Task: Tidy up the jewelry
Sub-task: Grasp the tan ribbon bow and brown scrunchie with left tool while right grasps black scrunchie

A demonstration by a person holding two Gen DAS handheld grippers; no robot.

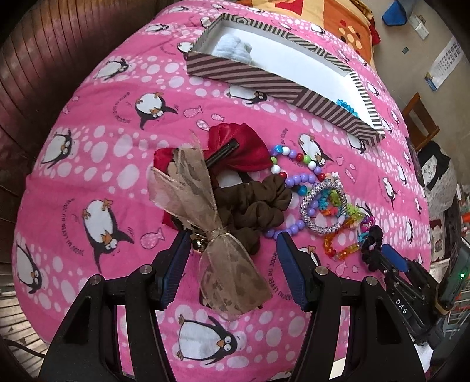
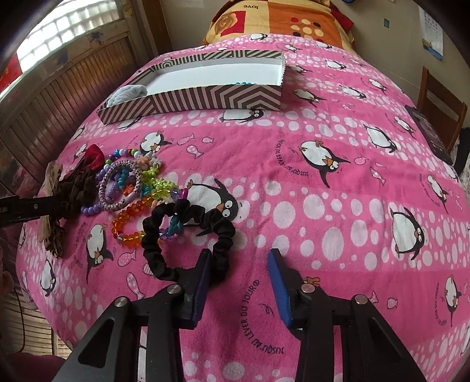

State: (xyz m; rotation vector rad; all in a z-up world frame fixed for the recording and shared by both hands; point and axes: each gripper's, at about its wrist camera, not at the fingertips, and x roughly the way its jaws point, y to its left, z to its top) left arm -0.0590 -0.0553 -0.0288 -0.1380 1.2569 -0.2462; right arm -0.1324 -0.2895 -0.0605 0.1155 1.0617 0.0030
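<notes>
A beige leopard-print ribbon bow lies on the pink penguin blanket. My left gripper is open and straddles the bow's knot without touching it. A red bow clip, a brown scrunchie and several bead bracelets lie just beyond. A black scrunchie lies by my right gripper. Its right side sits between the jaws against the left finger, and the right pad stands apart from it. The striped box holds a light blue scrunchie and a turquoise bracelet.
An orange and yellow blanket lies at the bed's far end. A wooden chair stands at the right, with a dark flat object on the bed edge beside it. Wooden panelling runs along the left.
</notes>
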